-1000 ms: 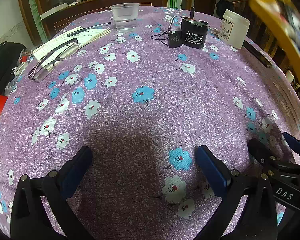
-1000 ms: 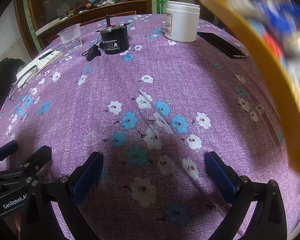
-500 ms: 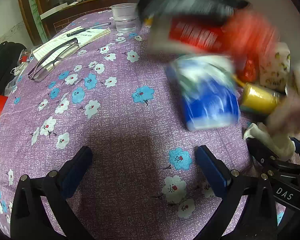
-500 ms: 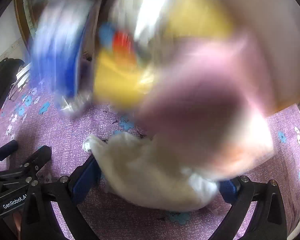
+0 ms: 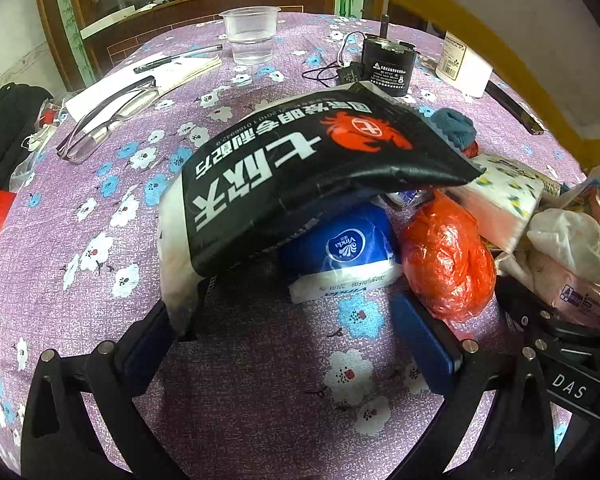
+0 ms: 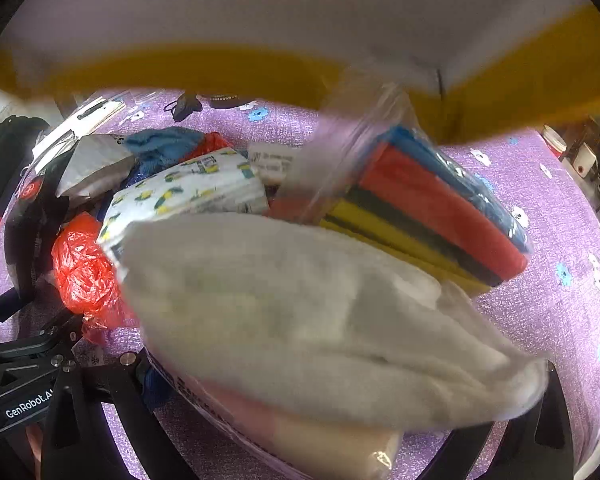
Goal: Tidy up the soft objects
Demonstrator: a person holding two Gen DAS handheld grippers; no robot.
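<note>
We're at the very start: soft packs (image 5: 320, 168) lie heaped on the tabletop (image 5: 112, 208), nothing sorted, both our jaws apart and empty.

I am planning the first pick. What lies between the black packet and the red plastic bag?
In the left wrist view, a blue tissue pack lies between them, partly under the black packet and beside the red plastic bag.
</note>
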